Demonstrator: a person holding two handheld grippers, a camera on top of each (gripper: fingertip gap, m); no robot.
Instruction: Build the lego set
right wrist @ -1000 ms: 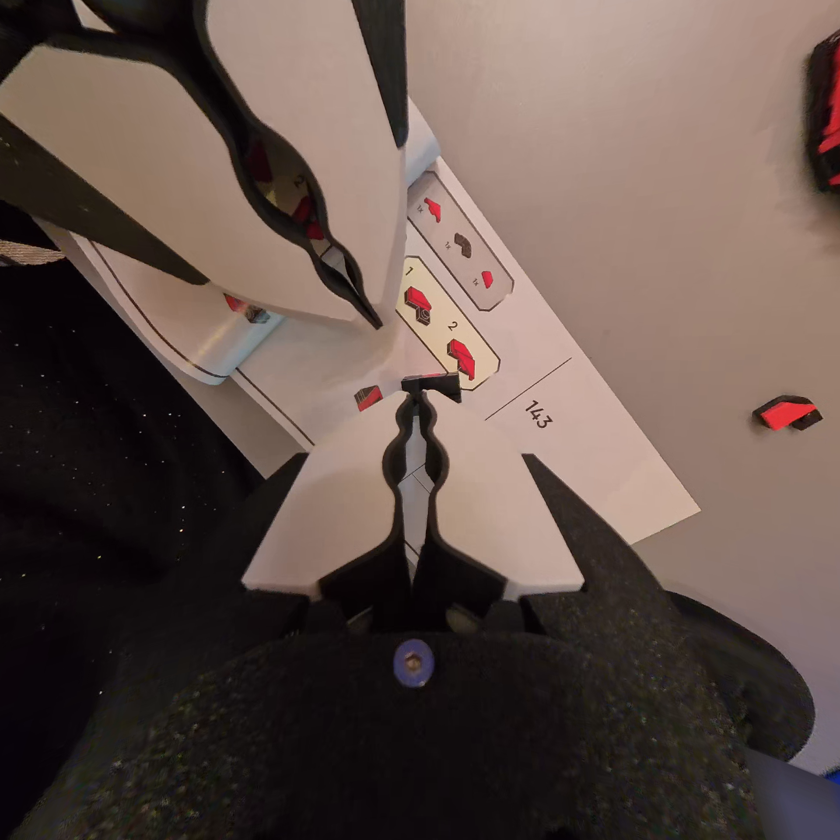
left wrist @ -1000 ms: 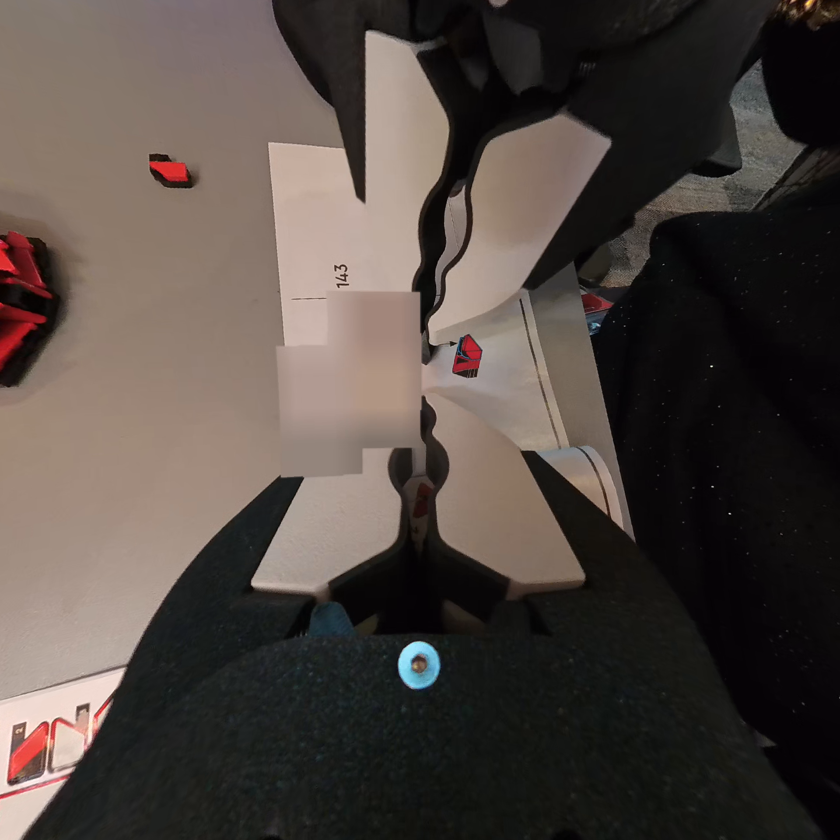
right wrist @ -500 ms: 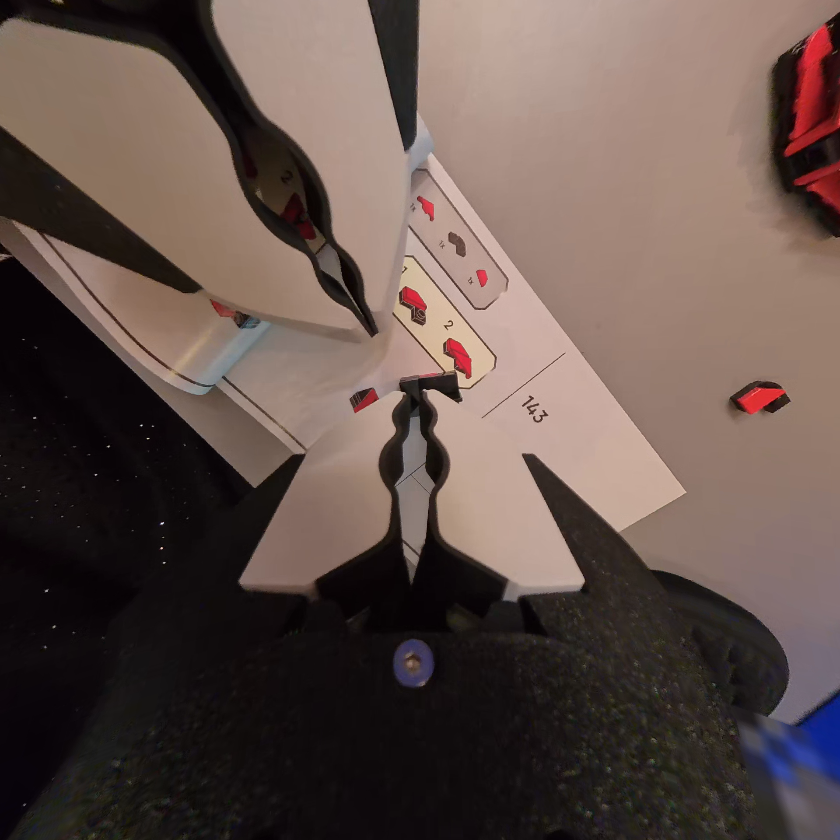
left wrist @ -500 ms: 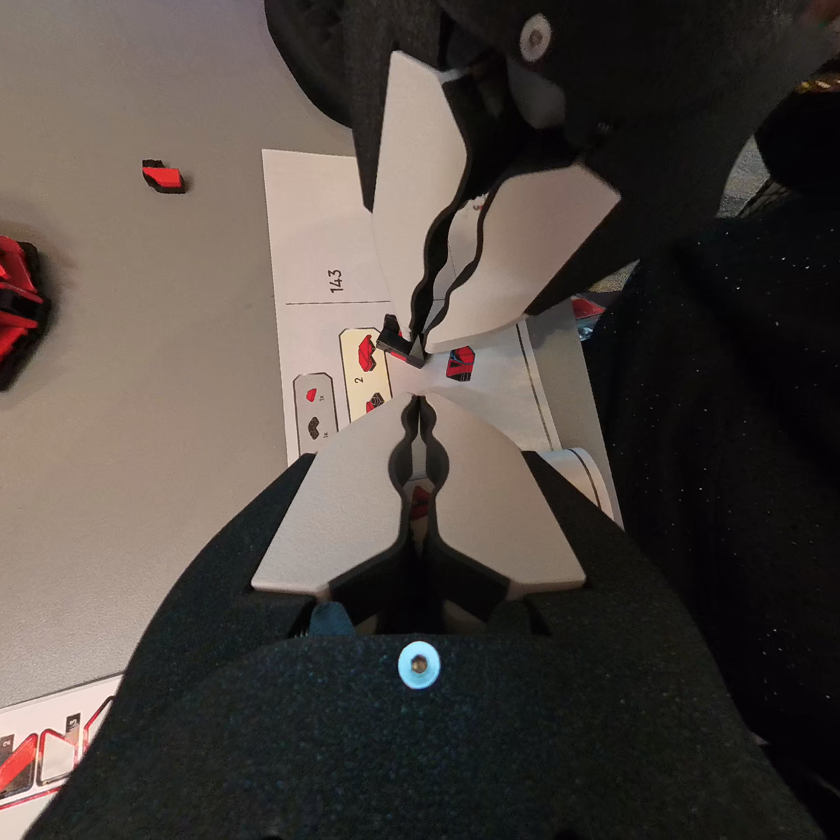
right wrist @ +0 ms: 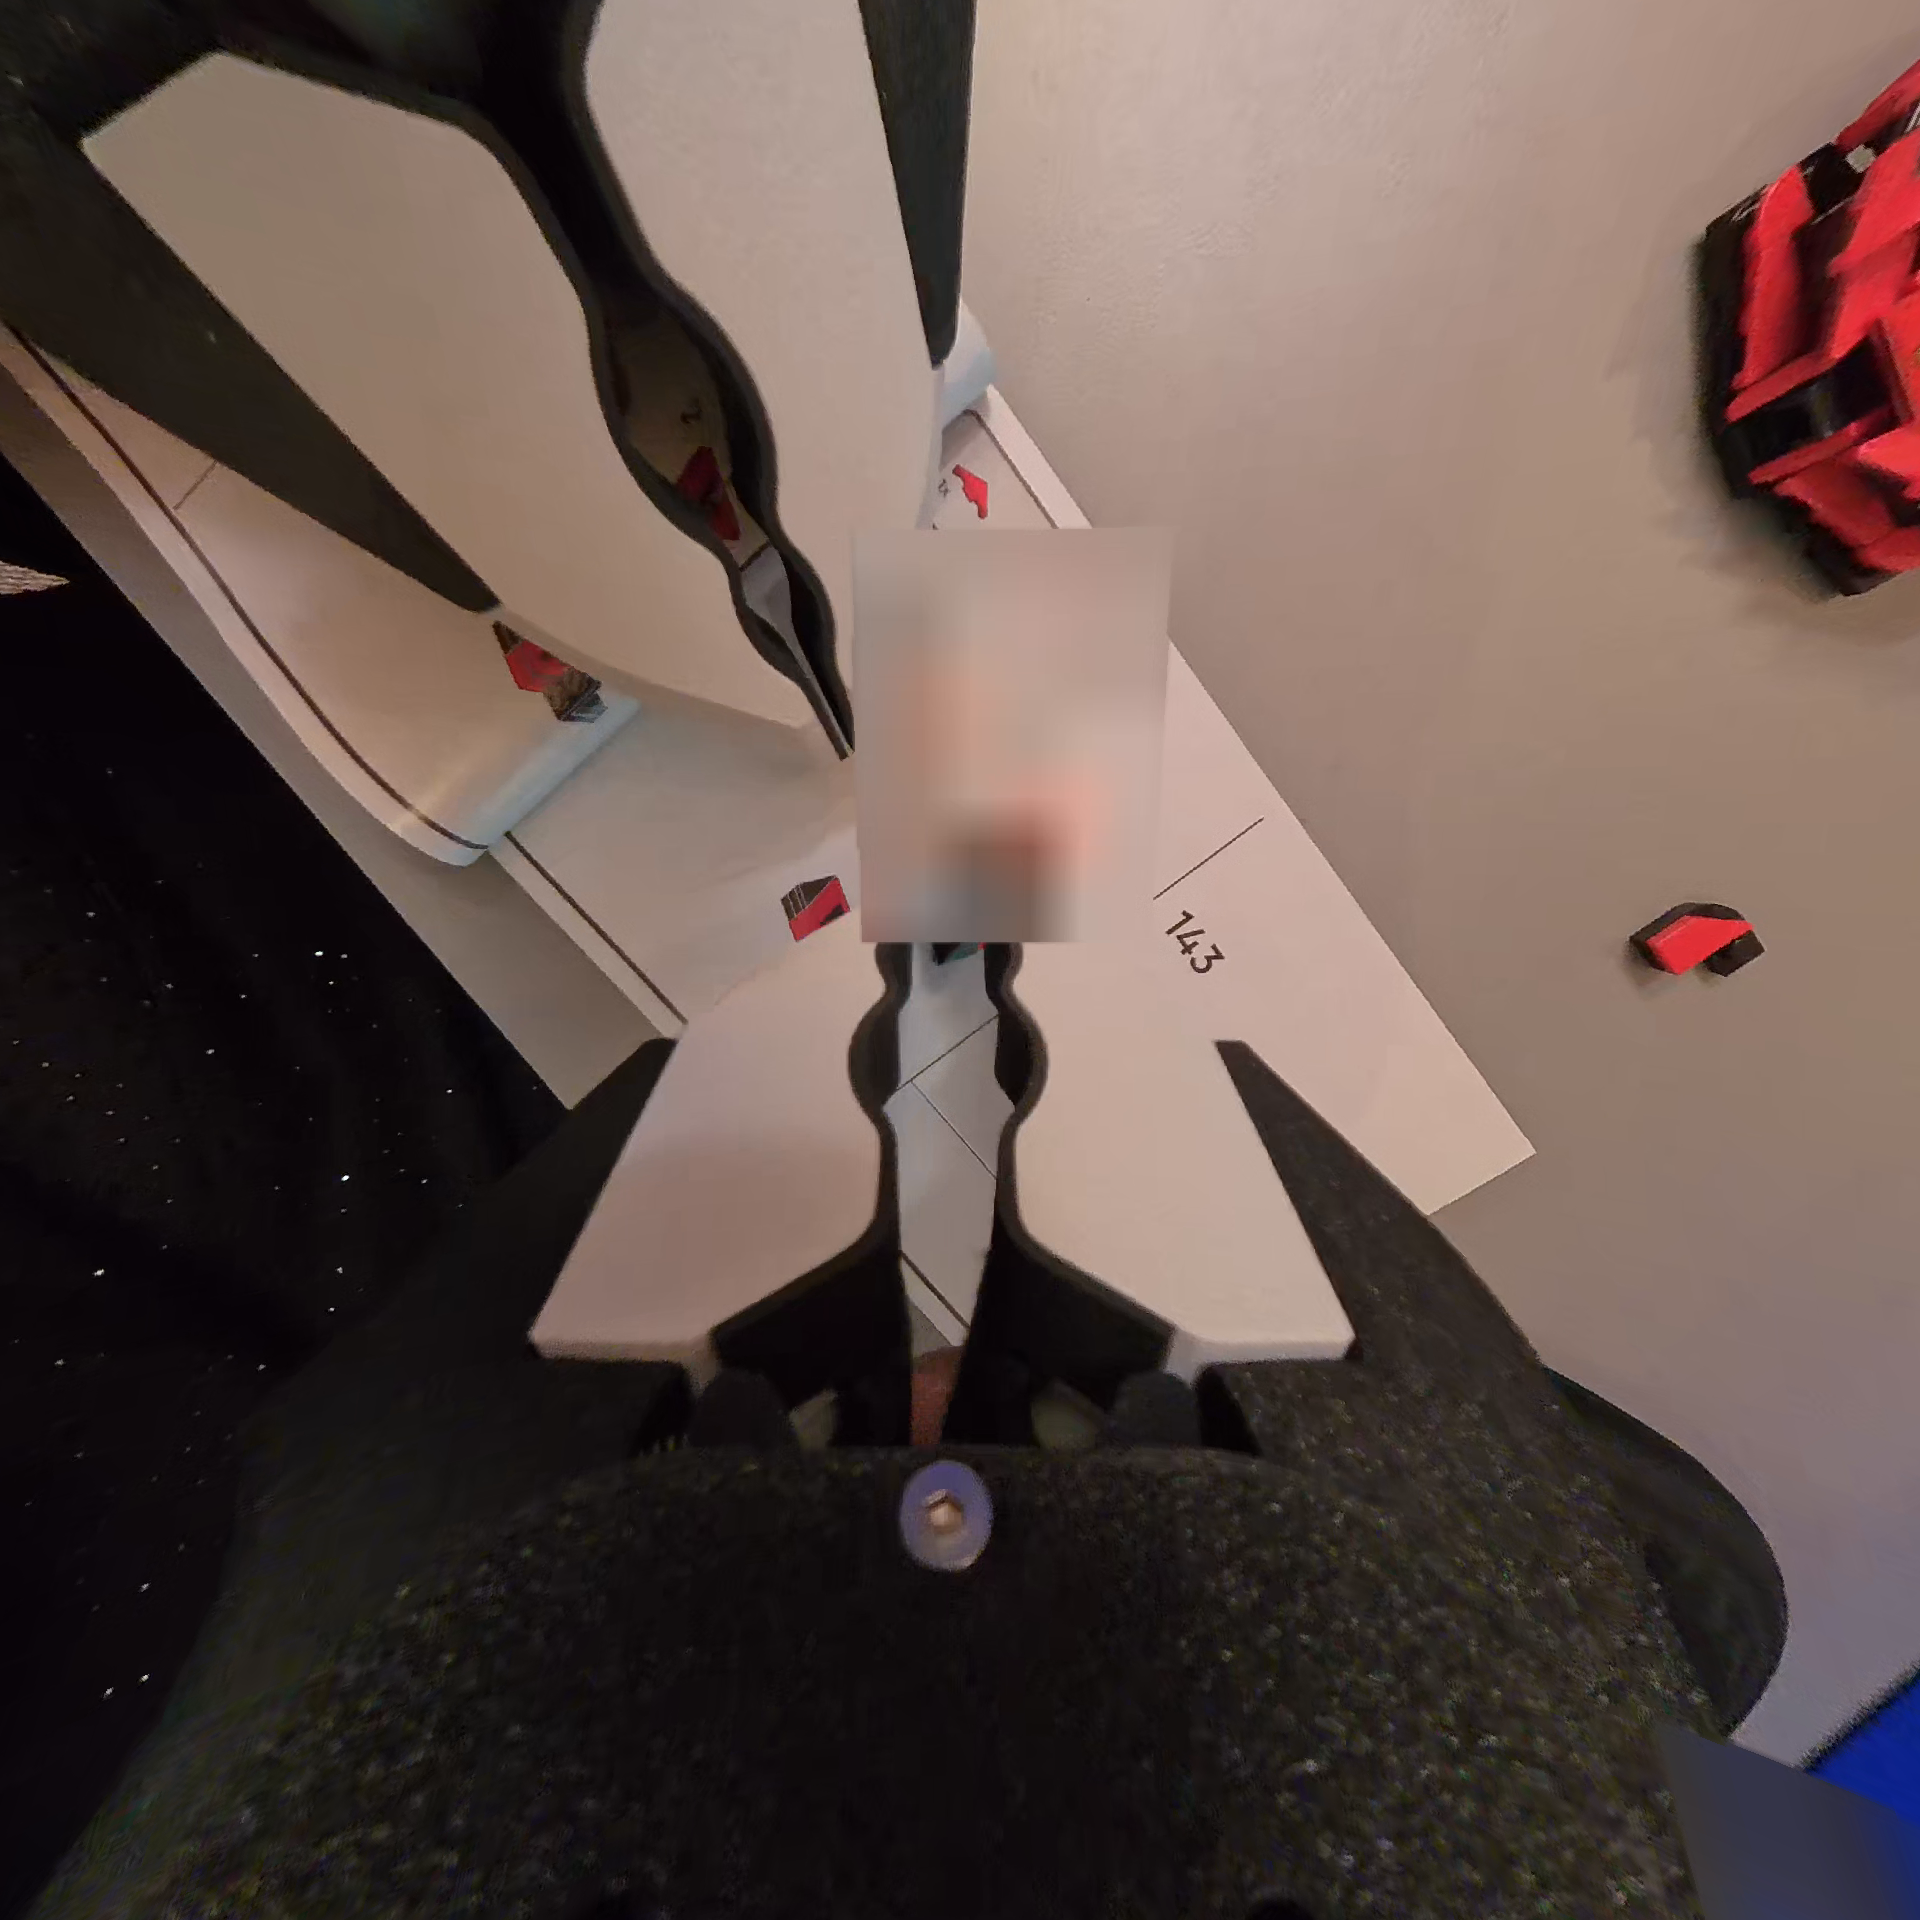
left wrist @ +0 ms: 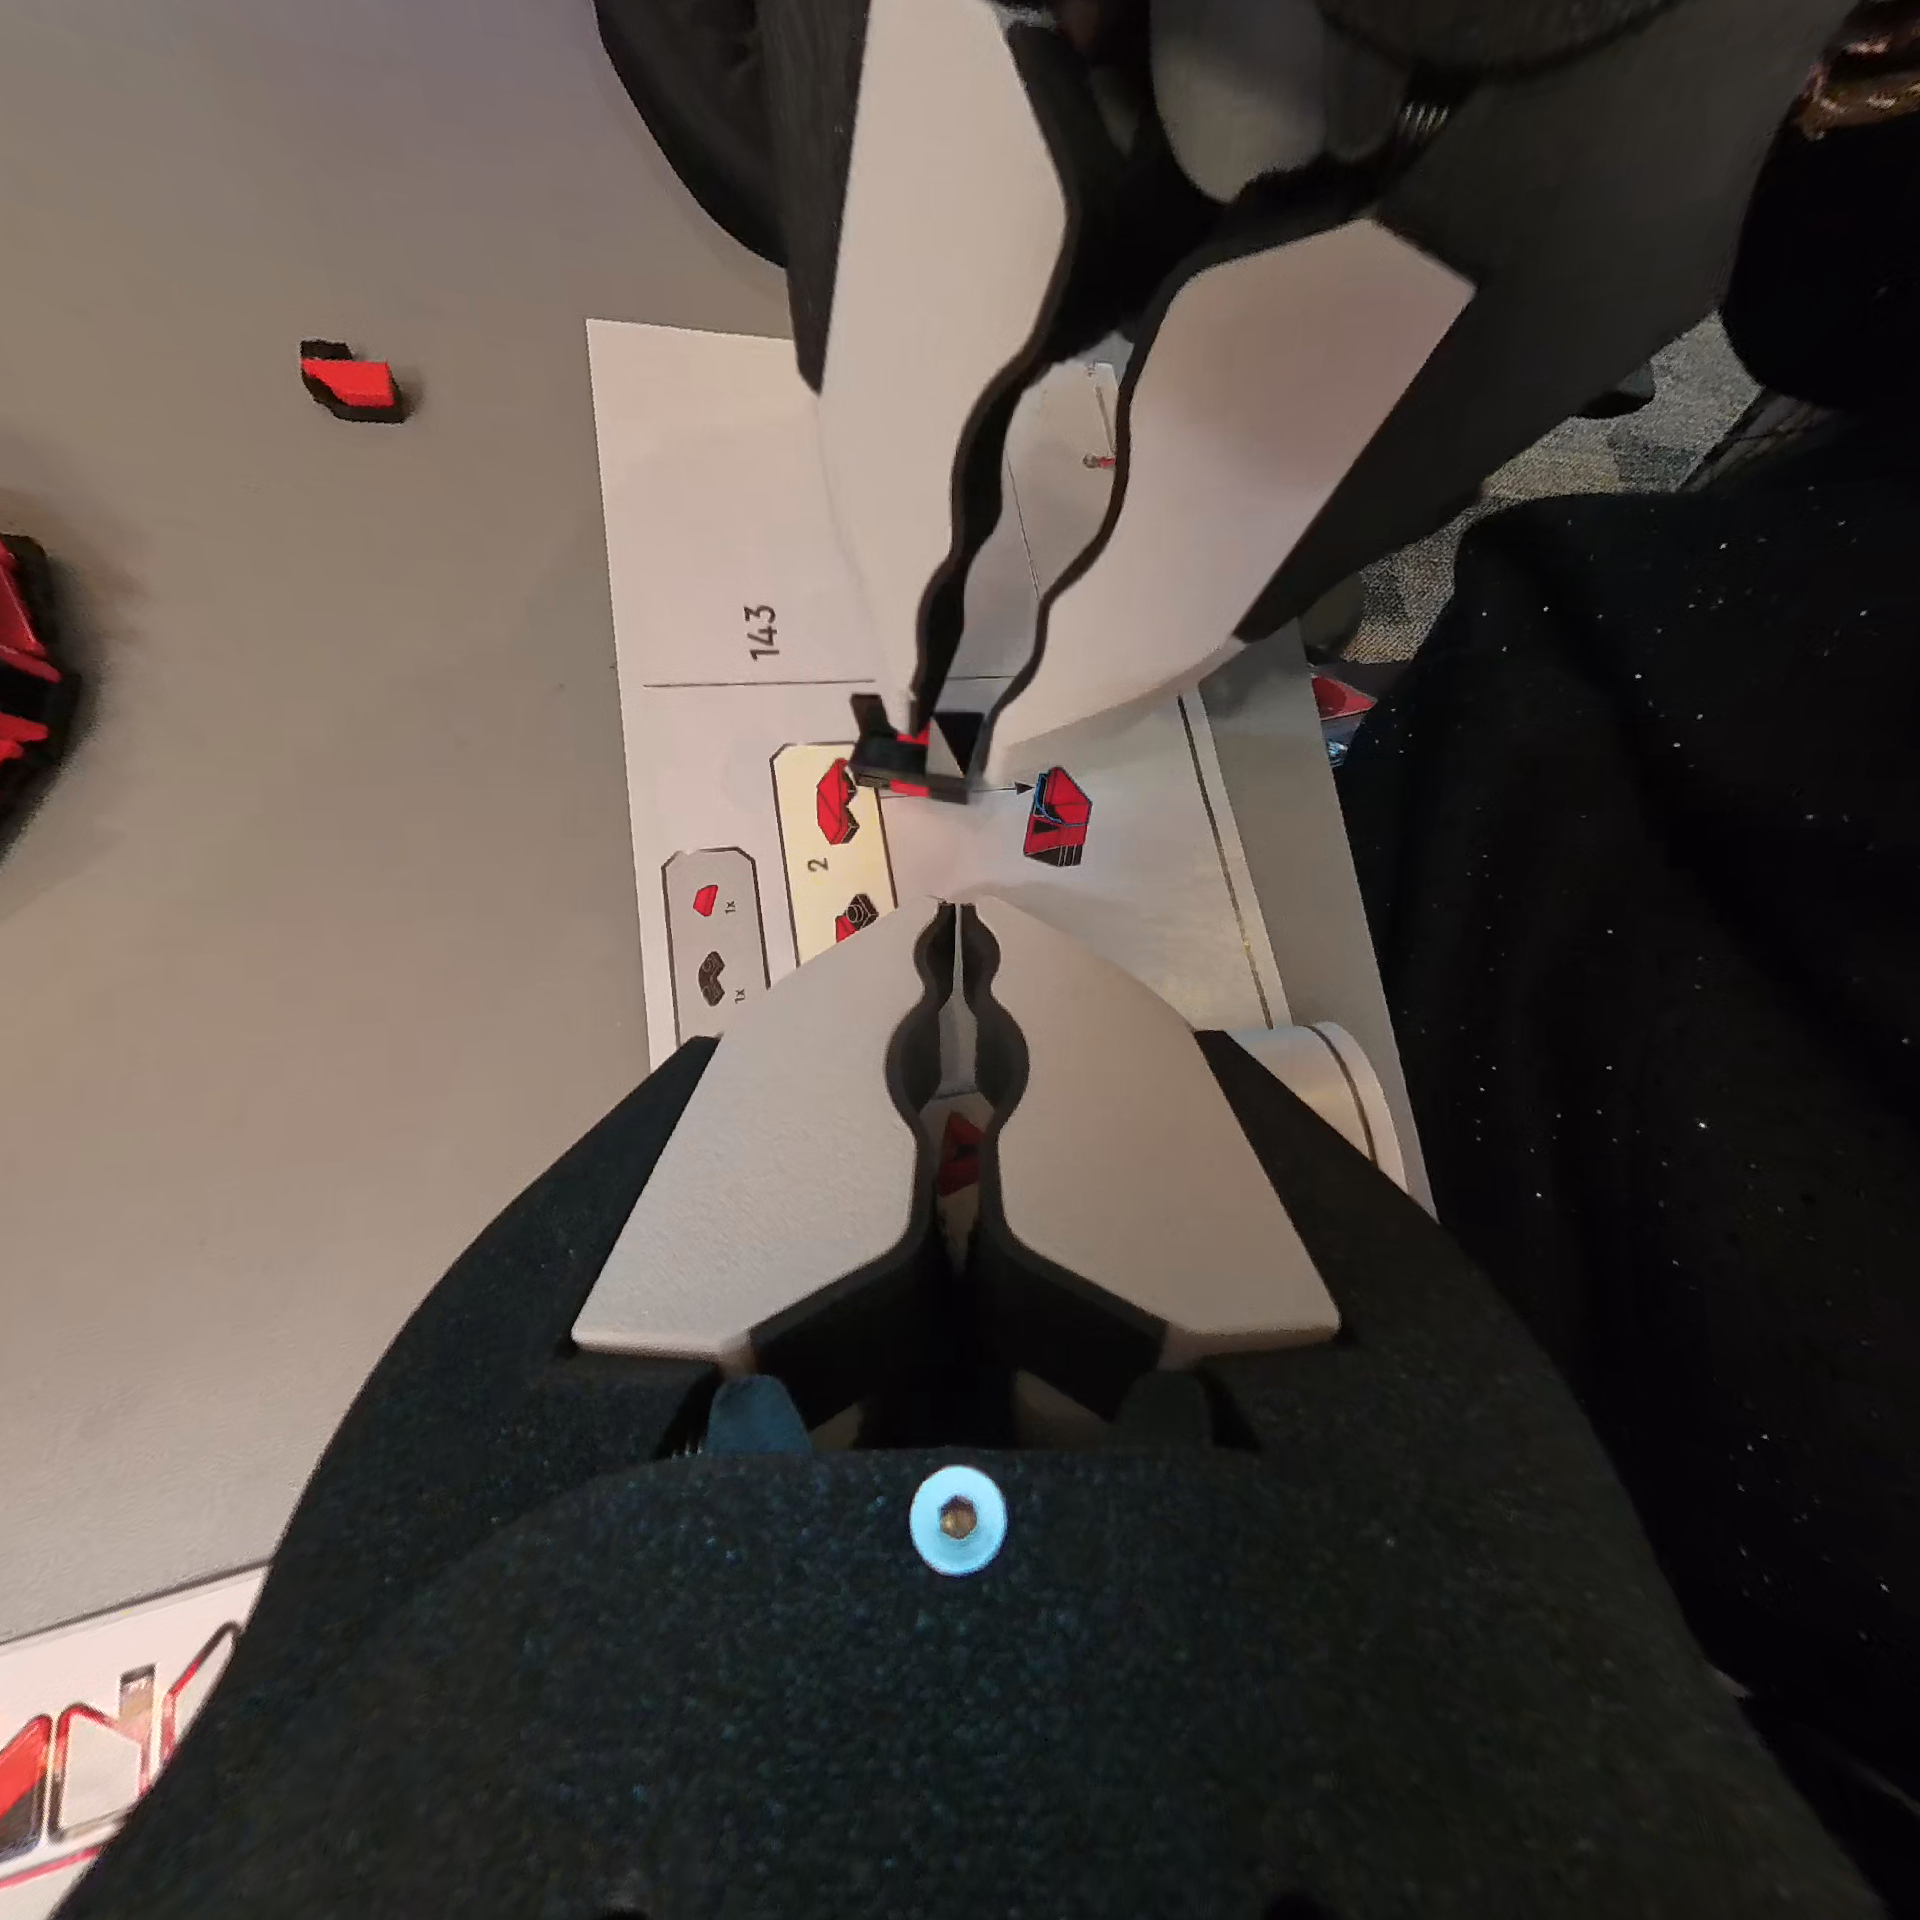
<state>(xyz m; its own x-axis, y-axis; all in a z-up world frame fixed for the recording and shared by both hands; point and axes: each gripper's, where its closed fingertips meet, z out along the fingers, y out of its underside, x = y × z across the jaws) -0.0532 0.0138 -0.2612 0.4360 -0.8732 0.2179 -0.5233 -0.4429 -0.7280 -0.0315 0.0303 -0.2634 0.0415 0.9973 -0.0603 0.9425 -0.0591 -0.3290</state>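
Ahead of the left claw (left wrist: 951, 906), whose tips are pressed together with nothing between them, the right claw (left wrist: 951, 753) pinches a small black-and-red brick (left wrist: 891, 750) over the instruction sheet (left wrist: 717, 520); a loose red piece (left wrist: 353, 382) lies far left. Beyond the right claw (right wrist: 943, 951) in its own view, a blur hides the tips, the left claw (right wrist: 836, 727) sits opposite, and the red model (right wrist: 1839, 384) rests far right on the table (right wrist: 1403, 416).

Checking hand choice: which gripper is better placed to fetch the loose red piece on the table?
Left, probably: the left gripper is shut and empty, while the right gripper pinches a black-and-red brick.
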